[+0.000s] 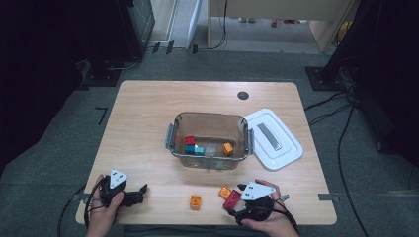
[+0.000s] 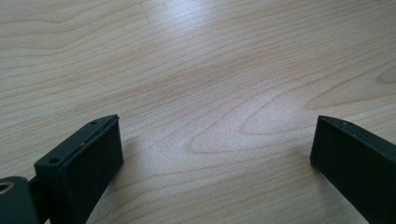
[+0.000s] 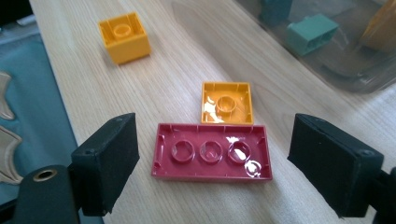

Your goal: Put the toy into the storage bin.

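A light wooden table (image 1: 143, 113) carries a clear bin (image 1: 207, 140) and a white lid (image 1: 274, 139). Near its front edge lie a red brick (image 3: 212, 151) and two orange bricks (image 3: 227, 102).

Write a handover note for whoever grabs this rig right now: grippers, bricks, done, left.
Right gripper: open, jaws either side of the red brick, which lies upside down on the table; not gripped yet.
Left gripper: open, empty, over bare wood.
On the table: red brick, small orange brick touching it, another orange brick apart.
Done: several bricks lie in the clear bin; its white lid is off, beside it.
Left, probably: bin those three, then lid.
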Motion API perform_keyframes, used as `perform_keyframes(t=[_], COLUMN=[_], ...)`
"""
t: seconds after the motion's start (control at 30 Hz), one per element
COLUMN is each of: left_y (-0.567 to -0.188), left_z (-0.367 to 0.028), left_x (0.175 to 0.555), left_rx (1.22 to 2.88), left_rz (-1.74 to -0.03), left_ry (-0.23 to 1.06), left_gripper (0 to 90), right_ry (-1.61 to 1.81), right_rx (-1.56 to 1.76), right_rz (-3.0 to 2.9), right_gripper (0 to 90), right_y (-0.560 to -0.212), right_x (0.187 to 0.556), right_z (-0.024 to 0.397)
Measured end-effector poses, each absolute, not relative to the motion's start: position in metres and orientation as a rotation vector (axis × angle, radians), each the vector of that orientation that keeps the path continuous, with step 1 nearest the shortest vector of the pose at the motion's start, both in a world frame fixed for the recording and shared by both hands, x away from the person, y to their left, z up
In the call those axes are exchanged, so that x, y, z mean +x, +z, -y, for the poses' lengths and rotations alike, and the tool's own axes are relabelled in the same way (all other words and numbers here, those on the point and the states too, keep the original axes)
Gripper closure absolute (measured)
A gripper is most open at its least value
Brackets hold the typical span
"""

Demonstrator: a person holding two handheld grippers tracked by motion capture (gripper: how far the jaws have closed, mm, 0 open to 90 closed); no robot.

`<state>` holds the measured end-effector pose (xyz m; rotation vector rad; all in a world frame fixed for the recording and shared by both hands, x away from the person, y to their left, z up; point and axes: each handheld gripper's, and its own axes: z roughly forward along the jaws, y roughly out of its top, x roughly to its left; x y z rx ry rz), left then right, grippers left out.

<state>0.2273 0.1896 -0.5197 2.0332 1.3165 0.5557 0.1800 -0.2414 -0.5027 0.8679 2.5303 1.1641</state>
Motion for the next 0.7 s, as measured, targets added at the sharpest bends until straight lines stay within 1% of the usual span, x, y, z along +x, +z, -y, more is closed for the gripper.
perform_keyframes(t=[0.37,0.7], left_y=[-0.52,-0.52], left_z=[-0.19,-0.19], left_x=[0.227,0.227], left_rx=[2.033,2.033], left_rz=[-1.316,-1.316], left_ry=[0.555,0.555], left_gripper=[2.1,2.1], right_ry=[1.064,1.004], right_rx=[0.807,0.842], right_rz=[-2.527,-2.504], right_gripper=[16.7,19.6], right_y=[-0.513,-0.514], right_x=[0.18,0.185], right_z=[0.236,0.254])
